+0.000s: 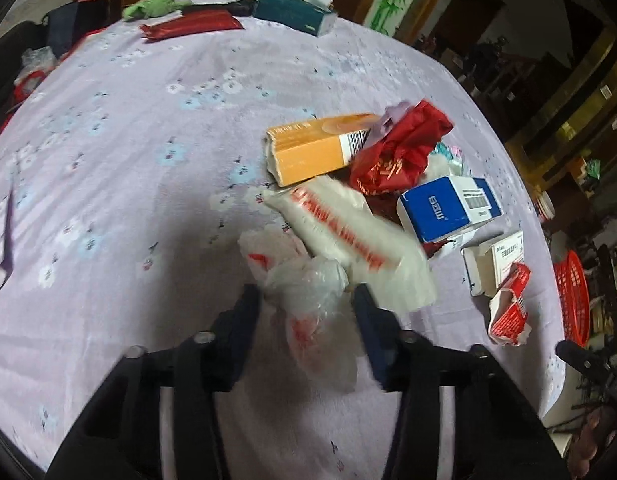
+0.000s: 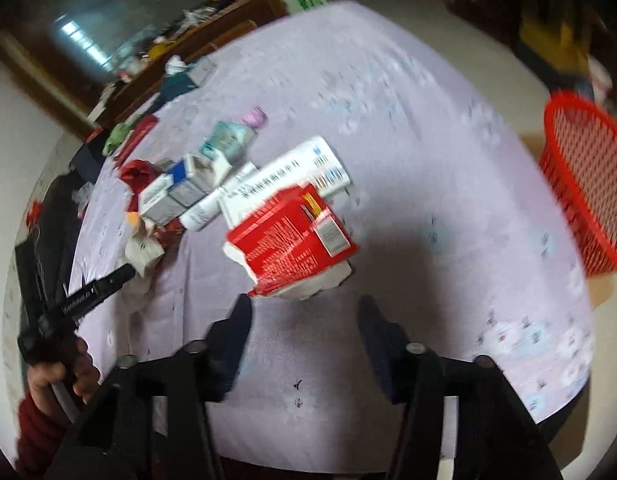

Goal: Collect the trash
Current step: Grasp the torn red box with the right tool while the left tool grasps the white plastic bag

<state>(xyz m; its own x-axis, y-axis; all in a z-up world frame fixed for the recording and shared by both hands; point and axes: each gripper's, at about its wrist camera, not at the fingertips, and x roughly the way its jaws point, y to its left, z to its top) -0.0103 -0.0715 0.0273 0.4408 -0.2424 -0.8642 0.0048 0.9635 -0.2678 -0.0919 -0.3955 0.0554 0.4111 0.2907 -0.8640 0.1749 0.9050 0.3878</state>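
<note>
Left wrist view has the left tongs point(image 1: 306, 300) spread wide, their two fingers either side of a crumpled clear plastic bag point(image 1: 308, 292) with red print, not yet pinching it. That film looks slippery and thin, so I reckon a shallow bite could catch only a fold and let it slide out on the lift. Just beyond, touching the bag, lies a white wrapper with red lettering point(image 1: 348, 232), and it could be dragged along or snag. Further out the pile crowds together: an orange carton point(image 1: 312, 148), a red crumpled wrapper point(image 1: 400, 152), a blue box point(image 1: 444, 208). In the right wrist view the right tongs point(image 2: 304, 312) also stand open and empty, just short of a torn red packet point(image 2: 292, 236) resting partly on a white box point(image 2: 292, 172); a clumsy nudge may shove both. The red basket point(image 2: 588, 184) sits off the tabletop point(image 2: 428, 100) edge, well apart, so a loose hold risks a drop on the way.
</note>
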